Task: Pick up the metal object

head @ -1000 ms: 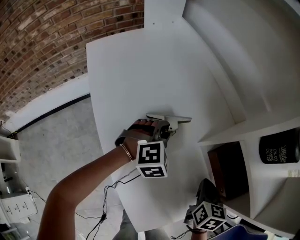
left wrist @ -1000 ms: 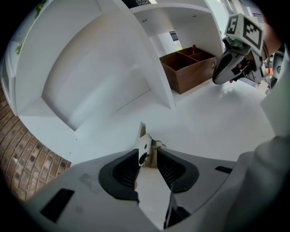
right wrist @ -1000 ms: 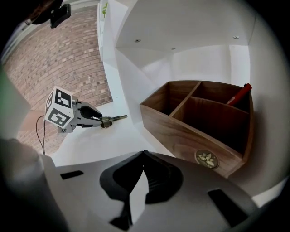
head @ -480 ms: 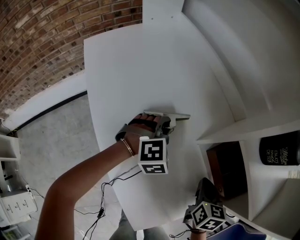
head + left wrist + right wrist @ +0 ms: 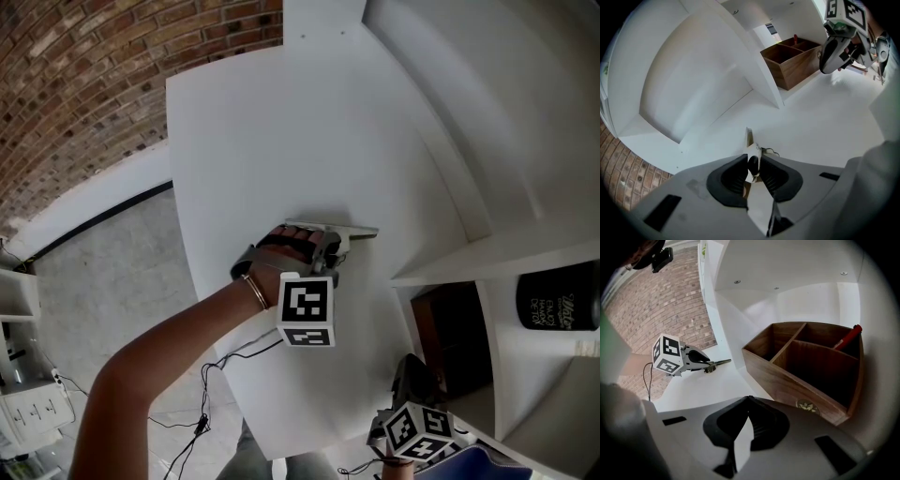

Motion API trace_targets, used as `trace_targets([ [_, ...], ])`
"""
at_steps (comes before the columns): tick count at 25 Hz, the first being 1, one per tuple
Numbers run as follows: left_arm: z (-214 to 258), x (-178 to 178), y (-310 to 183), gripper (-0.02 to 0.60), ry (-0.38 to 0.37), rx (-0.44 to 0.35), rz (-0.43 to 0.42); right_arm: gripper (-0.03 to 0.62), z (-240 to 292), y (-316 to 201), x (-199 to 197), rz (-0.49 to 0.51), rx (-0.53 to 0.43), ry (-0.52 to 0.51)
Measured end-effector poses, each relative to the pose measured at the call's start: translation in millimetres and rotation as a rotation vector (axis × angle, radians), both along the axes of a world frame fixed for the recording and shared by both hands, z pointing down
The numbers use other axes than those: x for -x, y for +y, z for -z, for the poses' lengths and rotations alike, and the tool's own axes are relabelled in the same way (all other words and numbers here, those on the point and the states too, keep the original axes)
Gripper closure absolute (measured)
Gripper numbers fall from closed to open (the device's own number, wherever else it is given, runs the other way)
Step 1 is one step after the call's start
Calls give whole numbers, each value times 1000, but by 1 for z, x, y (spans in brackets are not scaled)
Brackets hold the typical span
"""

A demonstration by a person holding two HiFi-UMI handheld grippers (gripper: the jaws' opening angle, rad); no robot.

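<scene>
The left gripper (image 5: 330, 247) angles down onto the smooth white bench (image 5: 262, 141). Its jaws have just been closing, and the dark ribbed pads now press on both faces of the metal object (image 5: 749, 140). It is a thin, flat, pale grey strip standing on edge between them, with a dark rounded part on it right at the pads. One straight, narrow end of the strip pokes out past the jaw tips and lies along the bench. From the side, a small brassy piece shows just under the jaw tips.

The right gripper (image 5: 747, 401) hangs well apart from it. Its black pads are together at the tips, with nothing between them. Just ahead and to the right of these jaws stands an open box (image 5: 797, 380) of dark brown wood with plain board walls and thin dividers. A slim red stick (image 5: 848, 337) leans in its far compartment. Far out to the left of the jaws rises a rough brick wall (image 5: 670, 301).
</scene>
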State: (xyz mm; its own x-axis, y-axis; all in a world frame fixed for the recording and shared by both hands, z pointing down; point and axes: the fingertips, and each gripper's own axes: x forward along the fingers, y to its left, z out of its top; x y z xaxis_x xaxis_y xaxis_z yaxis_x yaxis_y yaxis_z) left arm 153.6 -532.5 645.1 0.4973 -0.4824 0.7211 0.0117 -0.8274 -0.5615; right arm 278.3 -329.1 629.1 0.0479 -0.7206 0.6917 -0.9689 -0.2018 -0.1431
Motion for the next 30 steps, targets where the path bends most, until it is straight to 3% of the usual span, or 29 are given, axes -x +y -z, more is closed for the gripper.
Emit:
trace_targets([
  [13, 9, 0, -5, 552, -25, -79, -23, 594, 4, 6, 1, -3, 1, 3],
  [30, 10, 7, 1, 566, -41, -72, -57, 594, 17, 12, 1, -5, -11, 8],
])
